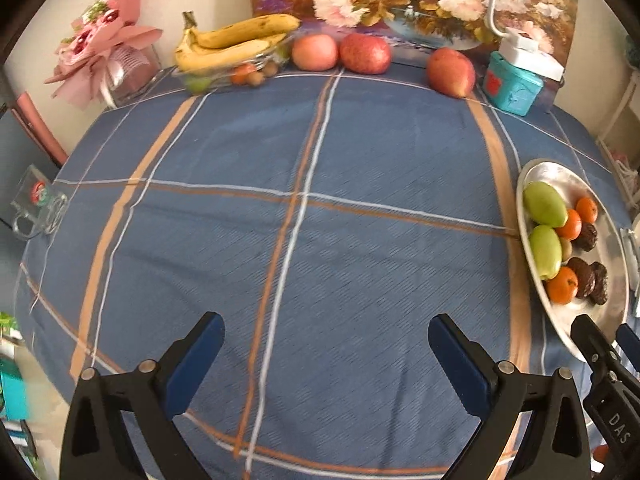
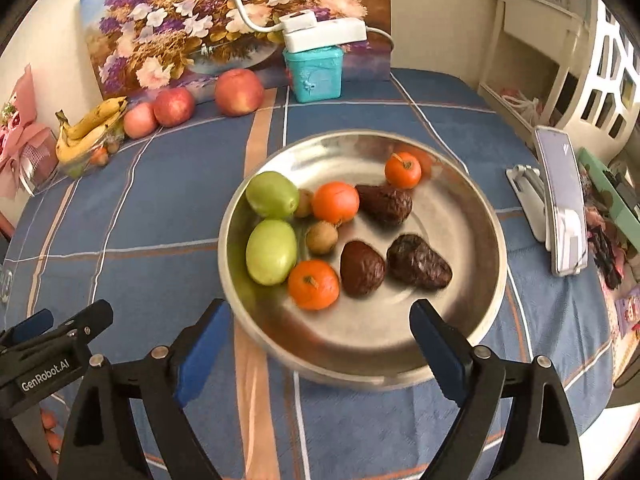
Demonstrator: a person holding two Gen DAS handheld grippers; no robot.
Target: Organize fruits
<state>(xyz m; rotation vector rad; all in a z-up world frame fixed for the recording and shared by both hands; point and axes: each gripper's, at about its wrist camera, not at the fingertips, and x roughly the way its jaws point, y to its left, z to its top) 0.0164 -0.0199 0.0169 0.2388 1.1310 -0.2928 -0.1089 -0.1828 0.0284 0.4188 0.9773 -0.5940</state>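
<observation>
Both tools stand apart, holding nothing. The right tool point(image 2: 320, 340) hovers over the near rim of the plate point(image 2: 460, 184) of fruit; the left tool point(image 1: 326, 356) hangs over bare worktop point(image 1: 320, 240). Far ahead lie apples point(image 1: 364, 53) and bananas point(image 1: 228, 46).

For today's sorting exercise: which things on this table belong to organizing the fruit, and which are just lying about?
Part of the job:
metal plate of green fruits, oranges and dark fruits
red apples
bananas on a glass dish
open left gripper and right gripper

Lying about:
teal box
flower painting
pink bouquet
phone on stand
</observation>
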